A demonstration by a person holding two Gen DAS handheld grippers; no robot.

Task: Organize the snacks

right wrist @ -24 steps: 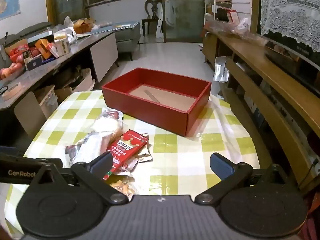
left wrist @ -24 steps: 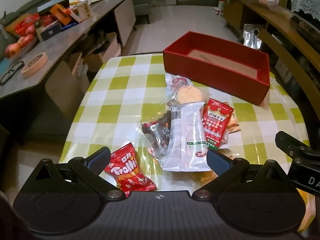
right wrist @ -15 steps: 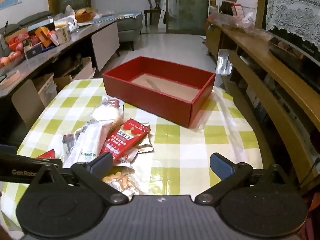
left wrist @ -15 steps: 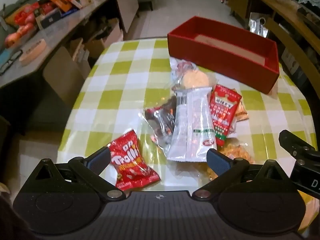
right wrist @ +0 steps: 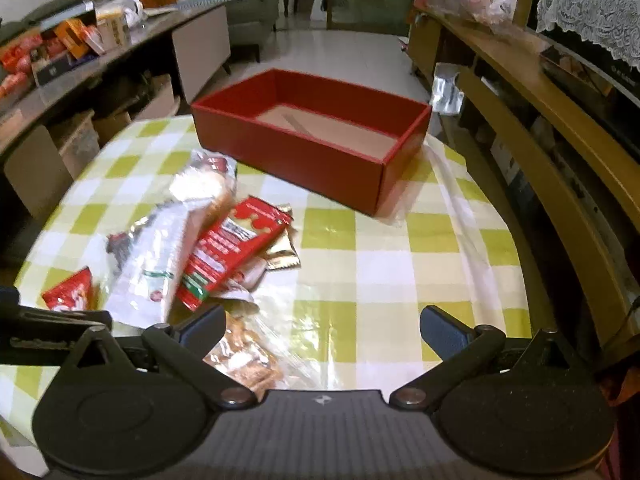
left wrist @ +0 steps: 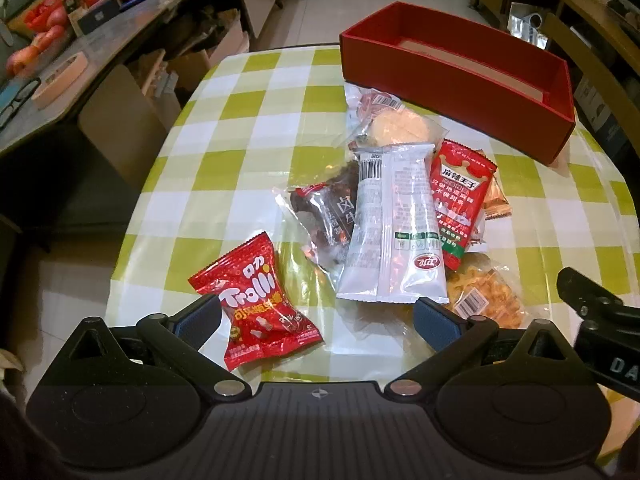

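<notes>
Both cameras have tipped further down since the earlier frames; the snack pile now sits larger and closer under the left gripper (left wrist: pixel 316 318), and the room beyond has slid out of the top of the view.

Left gripper: jaws spread wide, nothing between the pads. Red Trolli bag (left wrist: pixel 256 300) lies just inside the left finger, on the near edge of the checked tablecloth (left wrist: pixel 224 168).

Right gripper (right wrist: pixel 322 326): jaws wide, holding nothing. A clear packet of orange crisps (right wrist: pixel 244 354) lies beside its left finger.

Landmark: white wrapper (left wrist: pixel 394 232), long, lying flat mid-pile.
- Left of it, touching: clear packet with dark contents (left wrist: pixel 324 216).
- Right of it, overlapping: red sachet with a crown (left wrist: pixel 460 196).
- Beyond it, touching its far end: clear bag with a round pale cake (left wrist: pixel 394 126).

Farthest from the white wrapper: red box (right wrist: pixel 304 148), open-topped, brown floor showing, no snacks inside. View from the right wrist is blurred.
</notes>
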